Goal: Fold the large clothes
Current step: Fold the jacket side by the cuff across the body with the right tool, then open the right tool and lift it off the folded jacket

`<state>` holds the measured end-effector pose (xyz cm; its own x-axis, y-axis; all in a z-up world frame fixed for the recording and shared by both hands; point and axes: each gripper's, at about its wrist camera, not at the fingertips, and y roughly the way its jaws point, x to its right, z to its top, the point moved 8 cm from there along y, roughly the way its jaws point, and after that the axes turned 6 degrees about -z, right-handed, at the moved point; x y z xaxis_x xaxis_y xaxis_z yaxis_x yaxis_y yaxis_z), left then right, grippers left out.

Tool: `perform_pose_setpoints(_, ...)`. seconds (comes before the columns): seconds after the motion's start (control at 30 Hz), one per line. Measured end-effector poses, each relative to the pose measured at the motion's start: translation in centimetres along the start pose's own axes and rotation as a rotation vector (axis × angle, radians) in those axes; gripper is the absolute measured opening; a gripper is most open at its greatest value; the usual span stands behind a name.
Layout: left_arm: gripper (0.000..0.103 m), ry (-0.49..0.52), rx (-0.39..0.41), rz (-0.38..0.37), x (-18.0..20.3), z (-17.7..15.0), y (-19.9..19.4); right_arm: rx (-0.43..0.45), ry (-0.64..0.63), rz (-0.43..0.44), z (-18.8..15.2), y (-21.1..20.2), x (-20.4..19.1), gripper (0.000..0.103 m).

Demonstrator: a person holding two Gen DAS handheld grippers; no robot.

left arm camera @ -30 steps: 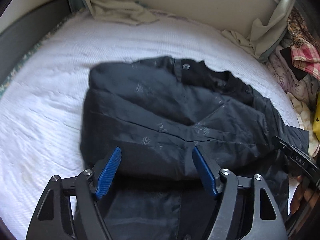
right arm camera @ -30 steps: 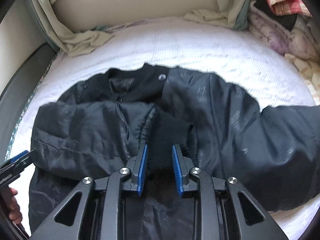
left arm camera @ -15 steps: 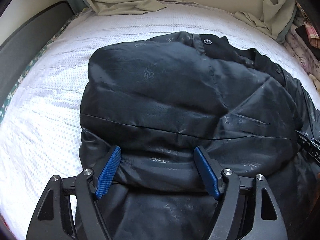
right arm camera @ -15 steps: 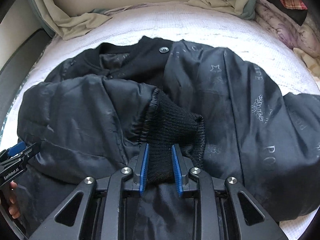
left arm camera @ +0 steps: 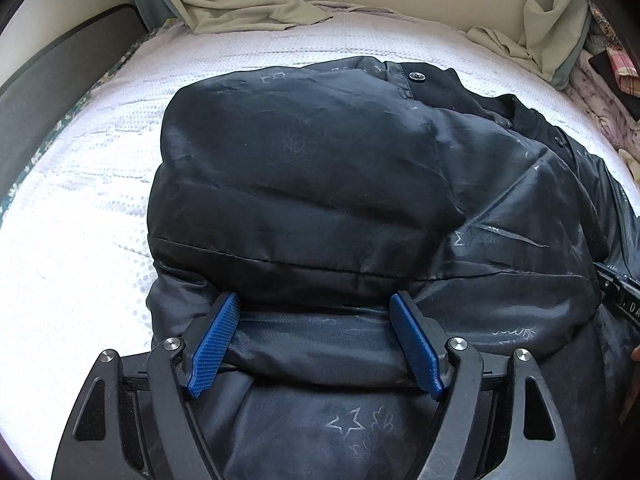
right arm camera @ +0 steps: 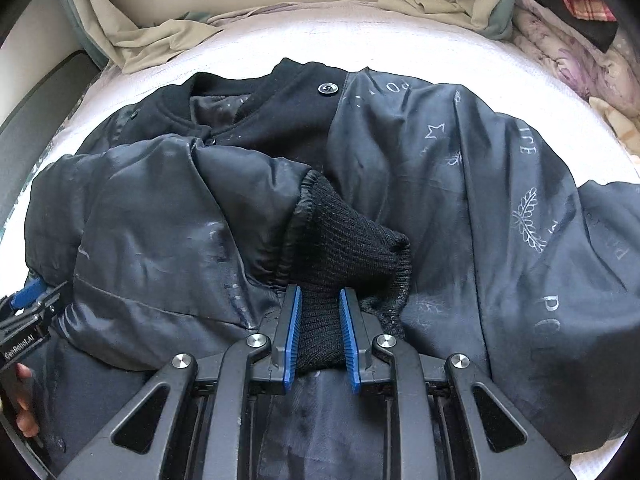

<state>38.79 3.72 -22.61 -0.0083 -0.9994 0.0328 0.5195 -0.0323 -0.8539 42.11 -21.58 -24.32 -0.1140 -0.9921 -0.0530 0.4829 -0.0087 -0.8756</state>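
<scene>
Jacket point(right arm camera: 460, 208) lay spread on the white bed point(left arm camera: 80, 208), collar far, its sleeve drawn rightward across the chest with the knit cuff point(right arm camera: 344, 240) pinched in the right gripper point(right arm camera: 320, 332), while the left gripper point(left arm camera: 316, 344) gaped wide over the near-left fold.

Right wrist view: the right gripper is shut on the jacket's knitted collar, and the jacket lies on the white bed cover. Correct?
Not quite. The right gripper is shut on the knitted cuff of a sleeve, not the collar, which lies farther back by the snap button. The right wrist view shows this. The jacket does lie on the white bed cover.
</scene>
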Motion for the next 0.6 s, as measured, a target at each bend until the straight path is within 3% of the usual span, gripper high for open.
perform_pose_setpoints(0.3, 0.082, -0.006, 0.013, 0.021, 0.3, -0.1, -1.1, 0.013, 0.017, -0.008, -0.3, -0.4, 0.0, 0.016)
perform_pose_setpoints(0.5, 0.092, 0.024, 0.018, 0.005, 1.3, 0.6, -3.5, 0.014, 0.073, 0.033, 0.8, -3.3, 0.8, 0.016)
perform_pose_setpoints(0.57, 0.092, 0.020, 0.019, -0.016, 1.3, 0.8, -4.7, 0.055, 0.092, 0.044, 1.6, -5.4, 1.4, 0.020)
perform_pose_setpoints(0.6, 0.092, 0.014, 0.028, -0.035, 1.4, 1.0, -5.8, 0.078, 0.098, 0.051, 1.9, -6.6, 1.8, 0.028)
